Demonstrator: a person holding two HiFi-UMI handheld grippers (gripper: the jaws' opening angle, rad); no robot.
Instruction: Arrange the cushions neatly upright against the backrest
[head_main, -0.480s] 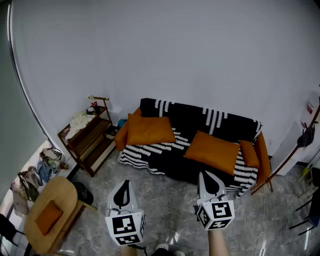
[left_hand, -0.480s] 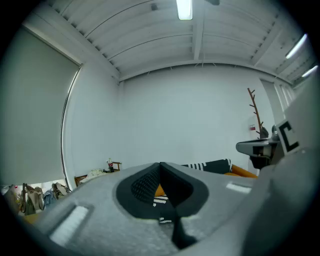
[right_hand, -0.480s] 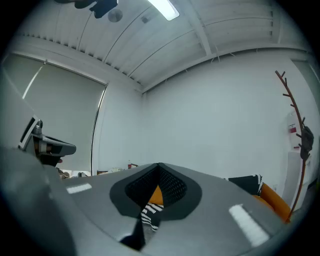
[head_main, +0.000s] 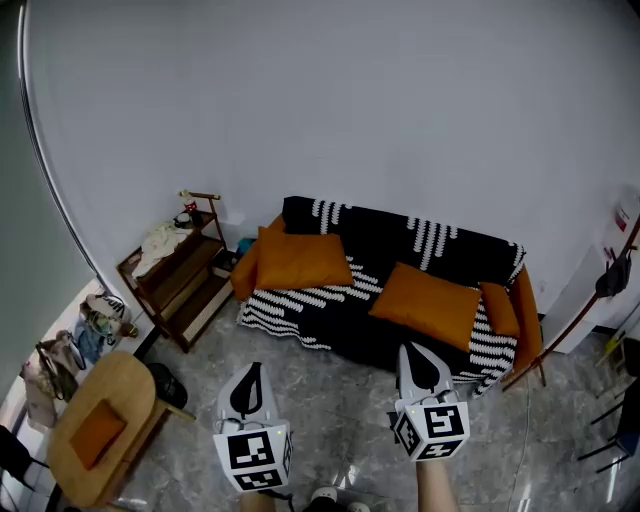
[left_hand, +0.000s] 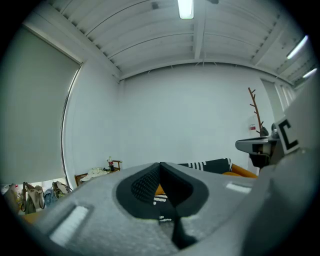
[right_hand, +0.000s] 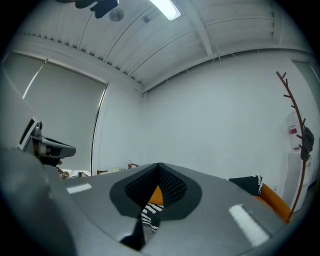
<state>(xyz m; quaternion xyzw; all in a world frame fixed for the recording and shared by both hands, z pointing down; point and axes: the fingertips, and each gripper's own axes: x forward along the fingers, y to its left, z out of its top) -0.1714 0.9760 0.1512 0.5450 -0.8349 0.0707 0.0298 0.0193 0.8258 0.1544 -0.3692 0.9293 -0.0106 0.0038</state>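
both grippers closed and empty, well short of the sofa (head_main: 455, 250) and its orange cushions
head view: the left gripper (head_main: 252, 370) and right gripper (head_main: 411, 349) sit at the lower middle of the frame, jaws pressed together, well apart from the sofa at centre; the left cushion (head_main: 300, 262) lies at the sofa's left end, the middle cushion (head_main: 428, 303) lies flat on the seat right of centre, and a small cushion (head_main: 498, 307) sits by the right arm, none upright against the backrest (head_main: 385, 228). left gripper view: the jaws meet at their tips with nothing between them, orange and striped fabric showing far beyond. right gripper view: the same, jaws together and empty. the cushions look light, soft and floppy, so pinching a top corner or edge seam, fabric bunched between the pads, likely suits best.
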